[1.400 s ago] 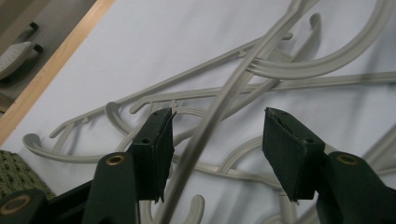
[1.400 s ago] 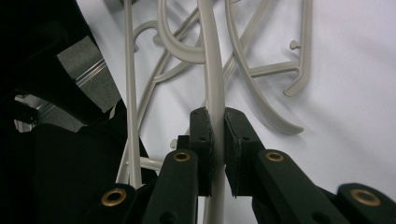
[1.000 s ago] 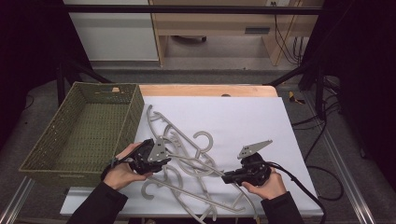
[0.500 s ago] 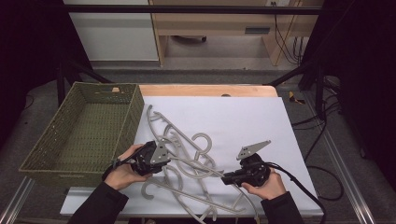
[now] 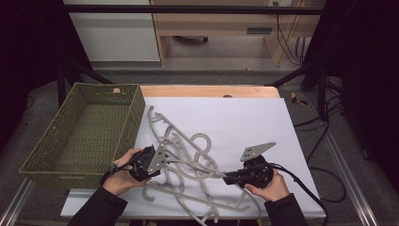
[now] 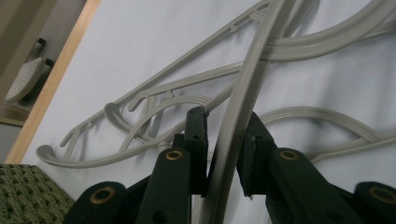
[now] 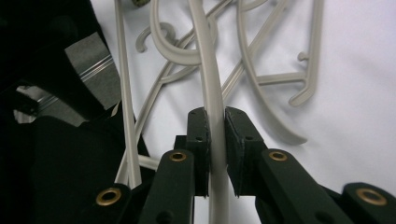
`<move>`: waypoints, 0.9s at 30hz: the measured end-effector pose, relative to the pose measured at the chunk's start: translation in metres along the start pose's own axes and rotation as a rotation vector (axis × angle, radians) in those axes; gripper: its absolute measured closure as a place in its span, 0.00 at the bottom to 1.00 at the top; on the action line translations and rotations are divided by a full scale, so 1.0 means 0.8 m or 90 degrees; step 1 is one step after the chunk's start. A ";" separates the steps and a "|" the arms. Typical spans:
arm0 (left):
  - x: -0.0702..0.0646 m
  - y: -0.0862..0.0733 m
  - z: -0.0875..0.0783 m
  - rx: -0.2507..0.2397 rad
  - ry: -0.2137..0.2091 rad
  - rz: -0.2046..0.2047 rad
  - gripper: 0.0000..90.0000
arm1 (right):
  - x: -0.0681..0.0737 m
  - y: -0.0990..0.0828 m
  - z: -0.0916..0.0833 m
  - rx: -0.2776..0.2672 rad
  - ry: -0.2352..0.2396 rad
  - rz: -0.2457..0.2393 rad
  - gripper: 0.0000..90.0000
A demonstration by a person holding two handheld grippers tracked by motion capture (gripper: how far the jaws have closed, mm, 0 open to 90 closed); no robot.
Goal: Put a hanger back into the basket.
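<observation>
A tangle of grey plastic hangers (image 5: 188, 155) lies on the white sheet. My left gripper (image 5: 163, 164) points right into the pile. One hanger's thin bar (image 6: 233, 140) runs slantwise between its jaws, which have just been closing; a slim gap still shows beside the bar. My right gripper (image 5: 227, 178) points left and is shut on a hanger bar (image 7: 210, 84), with both pads tight against it. In the high view one long bar (image 5: 197, 169) seems to run from one gripper to the other. Left gripper (image 6: 224, 121) and right gripper (image 7: 215, 116) both sit low over the sheet.
A green woven basket (image 5: 127, 117) stands at the left edge of the table, its corner (image 6: 23, 196) close to my left hand. The white sheet (image 5: 244, 122) is bare behind and to the right of the hangers. Cables trail off at the right.
My left hand has edged slightly toward the near edge of the table. The right hand and the hangers have kept still.
</observation>
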State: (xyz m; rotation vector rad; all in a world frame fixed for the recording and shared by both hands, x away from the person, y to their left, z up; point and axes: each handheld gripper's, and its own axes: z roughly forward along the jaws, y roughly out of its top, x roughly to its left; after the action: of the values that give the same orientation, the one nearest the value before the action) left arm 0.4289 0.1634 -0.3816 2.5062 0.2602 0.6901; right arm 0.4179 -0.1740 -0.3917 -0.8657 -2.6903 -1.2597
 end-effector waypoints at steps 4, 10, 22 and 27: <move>-0.004 -0.001 -0.004 0.000 0.004 0.009 0.86 | 0.000 0.000 -0.002 -0.012 -0.010 -0.006 0.87; -0.014 -0.004 -0.007 0.004 -0.007 0.016 0.89 | -0.002 0.000 -0.005 -0.039 -0.035 -0.006 0.81; -0.022 0.001 -0.017 -0.014 -0.007 -0.019 0.91 | -0.002 -0.001 -0.017 -0.127 -0.108 -0.025 0.58; -0.014 -0.004 -0.021 -0.015 0.013 -0.071 0.91 | -0.007 -0.006 -0.034 -0.205 -0.169 -0.028 0.44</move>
State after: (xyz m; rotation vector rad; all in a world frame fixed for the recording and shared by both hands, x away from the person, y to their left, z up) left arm 0.4105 0.1700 -0.3755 2.4428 0.3939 0.6706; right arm 0.4153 -0.1984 -0.3783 -1.0828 -2.7560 -1.7362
